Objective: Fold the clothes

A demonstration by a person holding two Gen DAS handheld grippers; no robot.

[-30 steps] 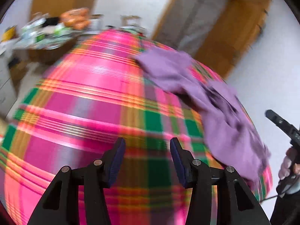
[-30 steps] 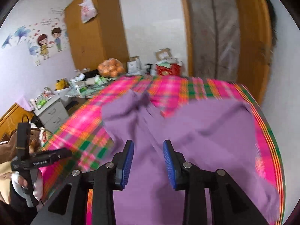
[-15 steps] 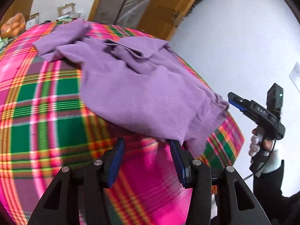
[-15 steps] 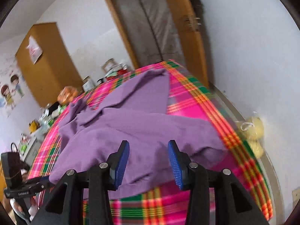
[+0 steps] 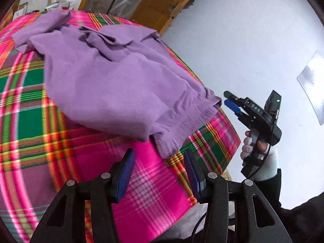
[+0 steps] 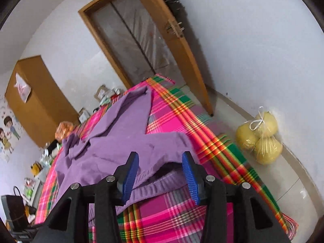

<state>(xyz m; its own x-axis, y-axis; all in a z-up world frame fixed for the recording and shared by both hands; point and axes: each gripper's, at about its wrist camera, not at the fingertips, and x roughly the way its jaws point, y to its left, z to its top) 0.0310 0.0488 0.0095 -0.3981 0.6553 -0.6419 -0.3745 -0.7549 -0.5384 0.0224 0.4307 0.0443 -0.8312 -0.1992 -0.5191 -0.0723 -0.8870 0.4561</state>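
Plaid bed (image 5: 30,105): purple garment (image 5: 113,85) hem btwn opening right jaws.

Purple garment (image 5: 113,85) rumpled on plaid bed (image 5: 30,125), left tool (image 5: 160,170) open just short of its hem corner, right tool (image 5: 229,101) beside bed edge

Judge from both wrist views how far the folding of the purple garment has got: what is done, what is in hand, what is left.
Done: nothing folded; the purple garment lies rumpled on the plaid bedspread. In hand: the left hand-held gripper sits open near a hem corner, and the right hand-held gripper, jaws opening, faces the hem without pinching it. Left: grasp, spread flat, make every fold.
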